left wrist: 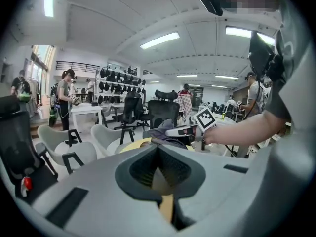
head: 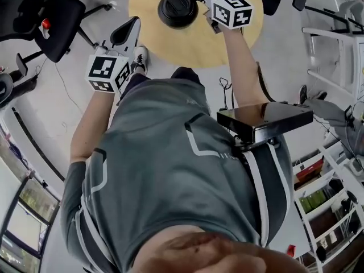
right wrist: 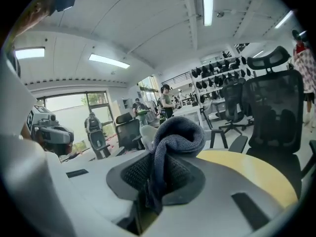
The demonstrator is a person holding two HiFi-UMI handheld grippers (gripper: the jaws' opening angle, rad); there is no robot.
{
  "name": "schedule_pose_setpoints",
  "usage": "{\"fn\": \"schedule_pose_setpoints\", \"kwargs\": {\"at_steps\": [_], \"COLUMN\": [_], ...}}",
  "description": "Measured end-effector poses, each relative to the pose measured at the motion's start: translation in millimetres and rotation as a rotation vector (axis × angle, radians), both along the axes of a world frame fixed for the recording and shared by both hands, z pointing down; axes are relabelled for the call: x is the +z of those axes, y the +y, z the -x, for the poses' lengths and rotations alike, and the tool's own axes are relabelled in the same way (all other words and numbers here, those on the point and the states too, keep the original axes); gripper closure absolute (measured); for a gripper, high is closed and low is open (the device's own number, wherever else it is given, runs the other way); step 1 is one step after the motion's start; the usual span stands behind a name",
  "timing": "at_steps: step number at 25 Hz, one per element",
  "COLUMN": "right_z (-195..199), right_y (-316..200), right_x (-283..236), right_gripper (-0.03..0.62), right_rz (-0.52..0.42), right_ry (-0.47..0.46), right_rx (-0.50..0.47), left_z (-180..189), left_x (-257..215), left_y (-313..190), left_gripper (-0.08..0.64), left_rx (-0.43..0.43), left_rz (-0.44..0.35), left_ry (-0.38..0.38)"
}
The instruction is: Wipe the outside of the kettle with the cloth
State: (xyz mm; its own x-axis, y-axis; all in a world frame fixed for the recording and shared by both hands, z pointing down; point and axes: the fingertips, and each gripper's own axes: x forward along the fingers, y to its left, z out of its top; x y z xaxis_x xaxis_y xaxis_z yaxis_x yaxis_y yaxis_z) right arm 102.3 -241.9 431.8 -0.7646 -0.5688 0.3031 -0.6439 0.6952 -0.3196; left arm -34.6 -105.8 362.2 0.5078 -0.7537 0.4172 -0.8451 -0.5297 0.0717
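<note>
Right gripper (right wrist: 158, 177) is gripping the cloth (right wrist: 177, 138) just beside the kettle (head: 177, 9) on the far bench (head: 242, 45) | left gripper (left wrist: 160, 176) is hanging clenched, empty | wiping is seemingly not begun.

No legible text, brand, number or label in any view.
Only print: black-and-white coded squares on left marker cube (head: 108, 73) and right marker cube (head: 232, 10). These are patterns, not characters.
Right marker cube also in left gripper view (left wrist: 206, 118): same, nothing readable.
</note>
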Motion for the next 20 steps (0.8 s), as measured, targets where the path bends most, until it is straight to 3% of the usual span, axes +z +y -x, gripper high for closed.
{"fn": "schedule_pose_setpoints", "kwargs": {"at_steps": [7, 15, 20], "right_z": [22.1, 24.5, 22.7], "right_y": [-7.5, 2.9, 11.4], "right_x": [33.7, 47.8, 51.7], "right_gripper": [0.518, 0.518, 0.518], "right_rz": [0.097, 0.175, 0.19], "right_ry": [-0.006, -0.058, -0.071], "right_rx": [-0.072, -0.105, -0.076], "left_z": [12.6, 21.0, 39.2], "left_x": [14.3, 12.7, 16.1], "left_y": [15.6, 28.8, 29.1], "left_gripper": [0.552, 0.552, 0.552], "left_rx": [-0.045, -0.028, -0.016], "left_rz": [0.03, 0.037, 0.042], "left_ry": [-0.043, -0.046, -0.042]}}
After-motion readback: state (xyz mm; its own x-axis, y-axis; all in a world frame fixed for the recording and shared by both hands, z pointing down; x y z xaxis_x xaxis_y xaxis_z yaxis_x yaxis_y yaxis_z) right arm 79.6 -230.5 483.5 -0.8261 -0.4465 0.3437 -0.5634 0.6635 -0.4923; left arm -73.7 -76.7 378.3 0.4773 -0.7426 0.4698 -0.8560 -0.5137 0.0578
